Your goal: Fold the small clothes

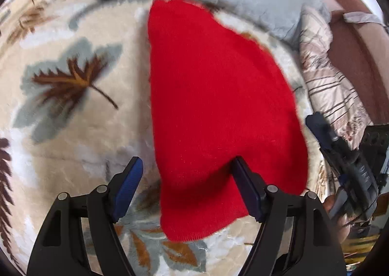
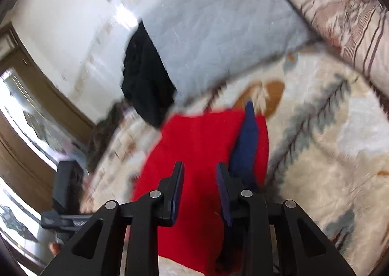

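The red cloth point(image 1: 218, 96) lies long toward 12 o'clock on the leaf blanket point(image 1: 73, 130), with the left gripper point(image 1: 187, 164) wide open over its near edge, and the right gripper point(image 2: 199, 169) part open, holding nothing.

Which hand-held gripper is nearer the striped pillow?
Right. The right hand-held gripper is at the red garment's edge on the striped pillow's side; the left hand-held gripper straddles the garment's opposite near corner, farther away.
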Demonstrator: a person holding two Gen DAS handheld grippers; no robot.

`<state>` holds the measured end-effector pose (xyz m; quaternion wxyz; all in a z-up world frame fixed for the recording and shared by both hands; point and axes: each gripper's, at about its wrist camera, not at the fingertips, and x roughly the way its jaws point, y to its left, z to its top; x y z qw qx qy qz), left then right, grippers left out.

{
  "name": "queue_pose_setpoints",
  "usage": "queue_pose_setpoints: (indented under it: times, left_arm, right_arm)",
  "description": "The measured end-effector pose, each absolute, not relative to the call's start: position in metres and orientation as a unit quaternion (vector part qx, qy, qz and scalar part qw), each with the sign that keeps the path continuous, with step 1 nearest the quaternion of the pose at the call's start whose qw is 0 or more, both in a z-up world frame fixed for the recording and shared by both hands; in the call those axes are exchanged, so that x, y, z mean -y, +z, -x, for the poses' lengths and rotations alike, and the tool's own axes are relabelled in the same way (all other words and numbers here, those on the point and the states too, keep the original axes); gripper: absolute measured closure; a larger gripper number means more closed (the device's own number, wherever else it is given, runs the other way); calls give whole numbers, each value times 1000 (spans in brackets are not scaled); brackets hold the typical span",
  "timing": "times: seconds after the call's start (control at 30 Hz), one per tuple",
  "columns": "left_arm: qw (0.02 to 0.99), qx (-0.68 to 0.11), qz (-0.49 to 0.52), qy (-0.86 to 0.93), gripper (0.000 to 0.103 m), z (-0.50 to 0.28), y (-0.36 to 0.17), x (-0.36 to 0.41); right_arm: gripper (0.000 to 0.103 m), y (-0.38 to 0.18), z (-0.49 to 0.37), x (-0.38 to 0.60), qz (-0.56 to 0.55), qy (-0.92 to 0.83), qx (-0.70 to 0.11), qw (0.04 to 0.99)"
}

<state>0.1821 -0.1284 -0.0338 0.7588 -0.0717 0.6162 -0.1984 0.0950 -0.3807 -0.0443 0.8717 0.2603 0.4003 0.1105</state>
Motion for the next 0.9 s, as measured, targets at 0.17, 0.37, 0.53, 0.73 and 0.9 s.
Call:
queue_pose_setpoints:
  times: [0.17, 0.37, 0.53, 0.73, 0.9]
  left_arm:
    - [756, -614, 81, -215, 26, -180, -27, 125]
    - [788, -573, 101, -202, 26, -215, 8, 113]
    - [806, -570, 36, -156, 26, -241, -9, 141]
    - [801, -577, 60, -147, 17, -246, -32, 142]
    - [833, -537, 51, -127, 18, -237, -7, 133]
  right_arm:
    - [70, -40, -102, 395, -309, 94, -375, 869]
    - [61, -50, -137, 421, -428, 80, -329, 838]
    - [94, -65, -162, 394, -344, 70, -377, 857]
    - [92, -61, -167, 379, -261, 27, -399, 879]
    - [84, -23, -146, 379, -240, 52, -334, 910]
